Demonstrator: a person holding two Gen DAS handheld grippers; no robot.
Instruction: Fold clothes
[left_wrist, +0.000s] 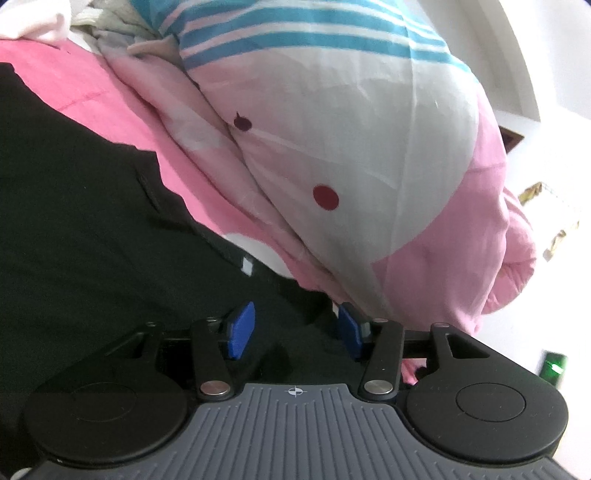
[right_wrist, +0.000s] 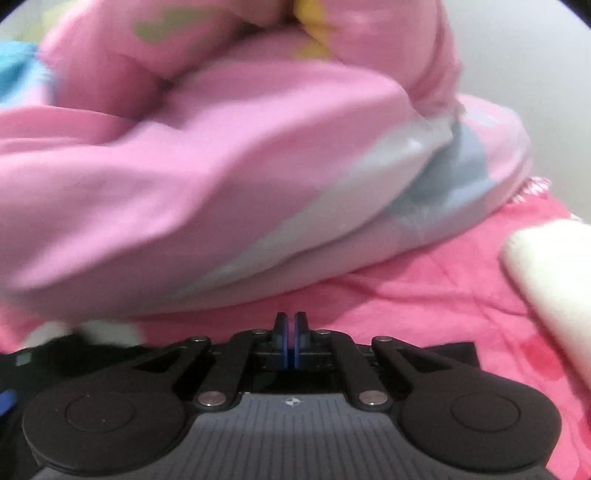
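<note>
A black garment (left_wrist: 92, 229) lies spread on the pink bedsheet (left_wrist: 66, 81), with a small white tag (left_wrist: 246, 266) at its edge. My left gripper (left_wrist: 295, 329) hangs low over that edge, open, blue pads (left_wrist: 242, 330) wide apart and black cloth lying between and under them, not pinched. In the right wrist view my right gripper (right_wrist: 291, 332) is shut, its blue pads together with only a thin slit showing pink. Black cloth (right_wrist: 66, 350) shows just under its linkage on both sides; nothing visible sits between its fingers.
A bulky pink and white quilt (left_wrist: 351, 147) with blue stripes and red dots rises right behind the garment, filling the view ahead (right_wrist: 221, 166). A white folded cloth (right_wrist: 554, 277) lies on the pink sheet (right_wrist: 424, 295) at right. More pale clothes (left_wrist: 110, 22) are heaped at the far left.
</note>
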